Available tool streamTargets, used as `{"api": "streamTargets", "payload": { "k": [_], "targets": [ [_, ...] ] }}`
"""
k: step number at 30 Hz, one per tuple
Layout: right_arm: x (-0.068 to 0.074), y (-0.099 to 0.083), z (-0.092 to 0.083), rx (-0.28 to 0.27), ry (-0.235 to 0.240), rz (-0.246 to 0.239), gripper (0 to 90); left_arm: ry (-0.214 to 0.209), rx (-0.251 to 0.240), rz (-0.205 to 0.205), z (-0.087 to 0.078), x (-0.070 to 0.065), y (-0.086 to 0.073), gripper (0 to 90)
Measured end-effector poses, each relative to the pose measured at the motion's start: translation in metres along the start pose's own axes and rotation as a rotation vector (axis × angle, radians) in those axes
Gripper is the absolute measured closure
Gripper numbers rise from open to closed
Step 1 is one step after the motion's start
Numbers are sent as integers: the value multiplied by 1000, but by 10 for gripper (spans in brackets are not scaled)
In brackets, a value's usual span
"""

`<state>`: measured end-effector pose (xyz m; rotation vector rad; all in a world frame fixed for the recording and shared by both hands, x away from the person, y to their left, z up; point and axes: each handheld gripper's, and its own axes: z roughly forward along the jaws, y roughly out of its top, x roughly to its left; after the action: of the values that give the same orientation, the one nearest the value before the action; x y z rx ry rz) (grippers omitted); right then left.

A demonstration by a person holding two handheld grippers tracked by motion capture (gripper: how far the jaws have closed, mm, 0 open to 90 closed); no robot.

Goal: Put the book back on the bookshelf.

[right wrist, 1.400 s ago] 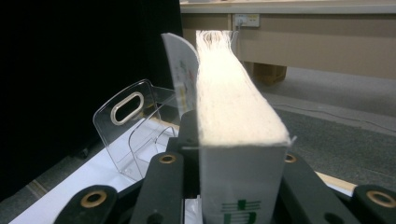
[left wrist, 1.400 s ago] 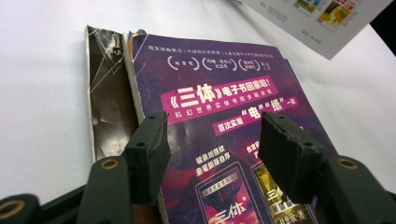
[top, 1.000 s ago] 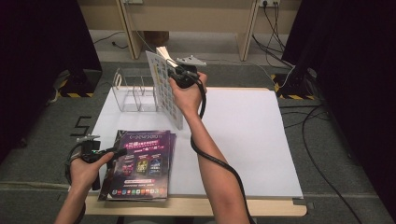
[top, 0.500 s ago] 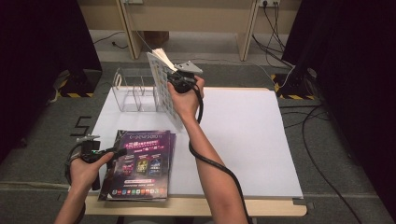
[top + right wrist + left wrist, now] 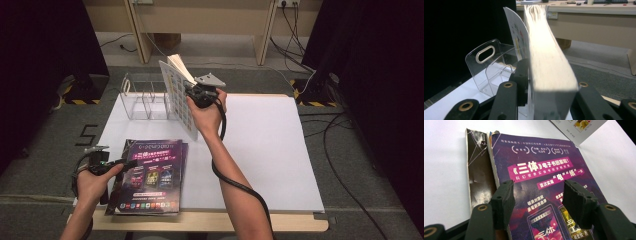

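Note:
A thick book with a white printed cover (image 5: 175,95) stands tilted on end just right of a clear plastic file holder (image 5: 142,97). My right gripper (image 5: 192,95) is shut on the book near its upper edge. Its jaws have just been opening, with the book (image 5: 549,62) still between them and the left pad (image 5: 522,72) against it. The holder (image 5: 486,65) is close on the left there. My left gripper (image 5: 131,163) hovers open at the left edge of a purple magazine (image 5: 150,175). Its jaws (image 5: 539,195) straddle nothing above the cover (image 5: 544,170).
A white sheet (image 5: 260,150) covers the table, bare to the right of my right arm. A second, worn dark magazine (image 5: 477,170) lies under the purple one. Cables run over the floor behind and to the right of the table.
My right hand has sunk a little with the book, bringing it lower beside the holder. My left hand and the purple magazine have not moved.

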<state>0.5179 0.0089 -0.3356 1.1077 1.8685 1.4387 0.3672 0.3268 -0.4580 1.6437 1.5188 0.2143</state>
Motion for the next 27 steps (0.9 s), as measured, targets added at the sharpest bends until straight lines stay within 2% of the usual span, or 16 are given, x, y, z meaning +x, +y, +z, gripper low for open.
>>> {"api": "streamTargets", "payload": {
  "k": [11, 14, 19, 23, 27],
  "targets": [
    [-2, -16, -4, 22, 16, 16, 670, -1, -1, 0, 0, 0, 0, 417],
    [-1, -18, -3, 13, 5, 15, 686, 0, -1, 0, 0, 1, 0, 417],
    [0, -13, 2, 38, 1, 17, 729, 1, -1, 0, -1, 2, 0, 417],
    [0, -8, 4, 66, -20, 47, 739, -1, -1, 1, -1, 2, 0, 417],
    [-1, -4, 6, 75, 0, 69, 741, 0, -3, 0, -1, 2, 0, 417]
  ]
}}
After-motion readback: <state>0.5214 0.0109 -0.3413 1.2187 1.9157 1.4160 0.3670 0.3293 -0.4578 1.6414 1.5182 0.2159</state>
